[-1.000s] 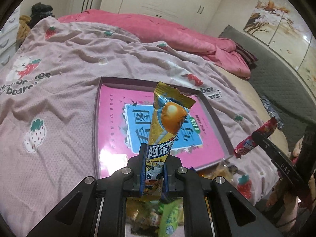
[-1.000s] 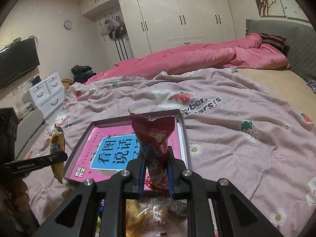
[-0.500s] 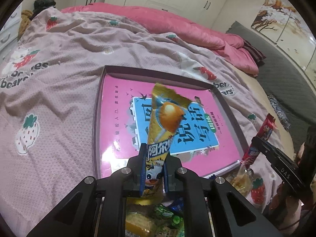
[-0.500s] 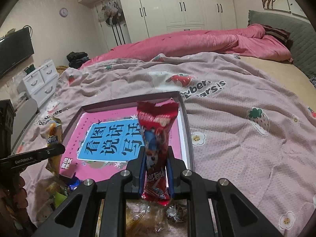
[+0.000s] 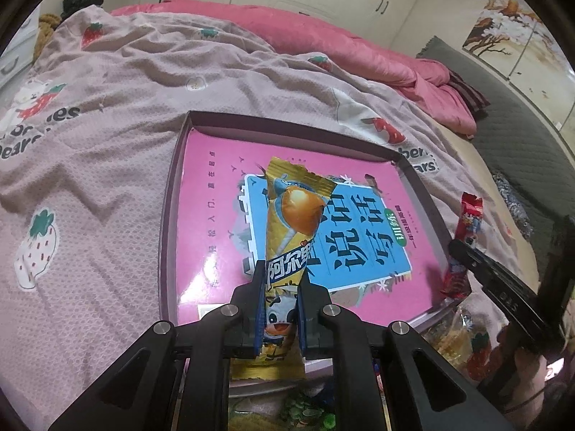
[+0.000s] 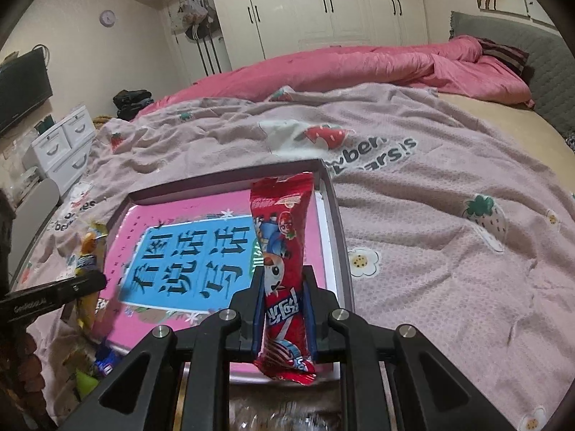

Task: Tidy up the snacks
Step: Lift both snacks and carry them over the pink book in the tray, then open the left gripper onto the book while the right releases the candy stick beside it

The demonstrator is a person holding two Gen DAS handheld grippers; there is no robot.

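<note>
Two hand-held grippers each pinch one crinkly foil snack above one shallow rectangular box on the bed: left hand-held gripper a yellow packet, right hand-held gripper a red packet. Loose wrappers lie at six o'clock.

A home bedroom: bed, pink duvet, white wardrobes, probably a television

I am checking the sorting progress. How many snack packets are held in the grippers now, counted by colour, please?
Yellow packet, clamped in the left gripper: 1
Red packet, clamped in the right gripper: 1
Total held: 2
More snacks lie loose below the pink box, too hidden to count.
</note>
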